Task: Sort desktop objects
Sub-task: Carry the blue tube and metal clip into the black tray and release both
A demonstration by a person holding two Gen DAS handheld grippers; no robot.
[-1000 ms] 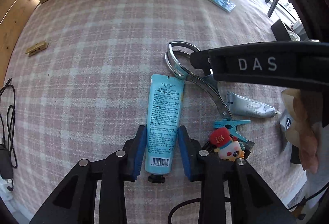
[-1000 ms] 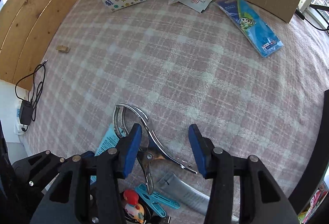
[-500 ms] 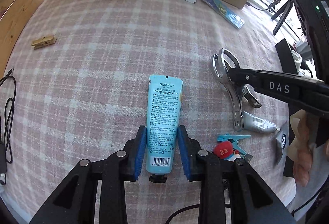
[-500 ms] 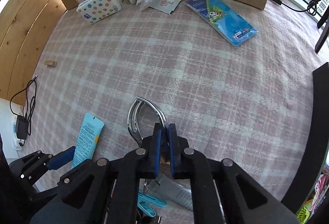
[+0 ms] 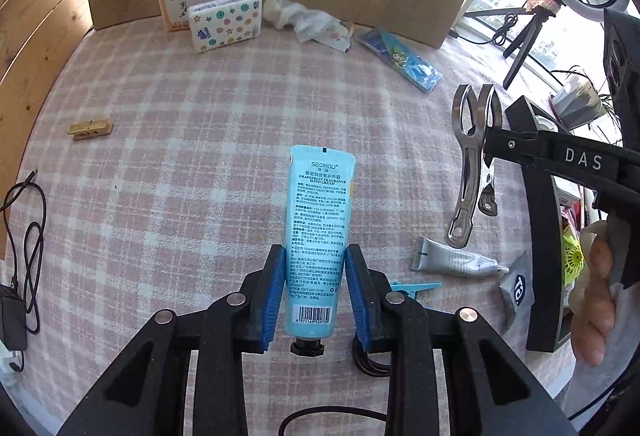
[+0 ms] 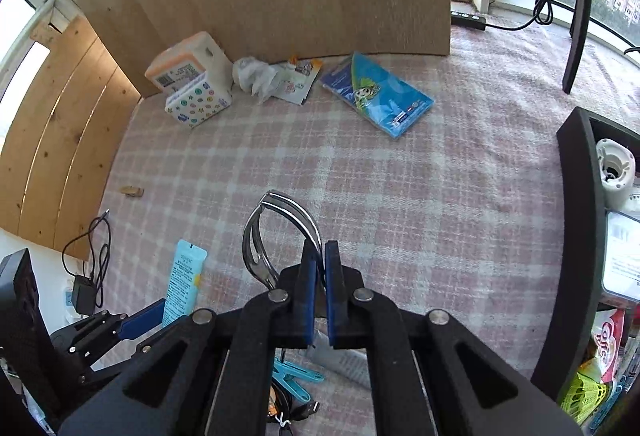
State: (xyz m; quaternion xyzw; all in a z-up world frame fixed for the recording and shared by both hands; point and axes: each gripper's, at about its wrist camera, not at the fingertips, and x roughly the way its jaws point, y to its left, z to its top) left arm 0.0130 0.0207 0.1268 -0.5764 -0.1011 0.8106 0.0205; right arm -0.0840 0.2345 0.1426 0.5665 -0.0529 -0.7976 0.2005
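Observation:
My left gripper (image 5: pixel 316 296) is shut on a light blue hand cream tube (image 5: pixel 320 220), cap end toward the camera, held above the checked cloth; the tube also shows in the right wrist view (image 6: pixel 185 282). My right gripper (image 6: pixel 320 292) is shut on a large metal clip (image 6: pixel 276 236) and holds it up off the cloth; from the left wrist view the clip (image 5: pixel 472 163) hangs from the right gripper's fingers (image 5: pixel 520 147).
A silver tube (image 5: pixel 456 262), a blue plastic clip (image 5: pixel 416 286) and a grey sachet (image 5: pixel 518 292) lie at the right. A black tray (image 6: pixel 576 236) with items stands right. Tissue packs (image 5: pixel 224 19), a crumpled wrapper (image 5: pixel 308 21), a blue packet (image 5: pixel 402 59) and a wooden peg (image 5: pixel 90 127) lie farther off.
My right gripper closed on the metal clip and lifted it up and to the right. My left gripper raised the hand cream tube off the cloth.

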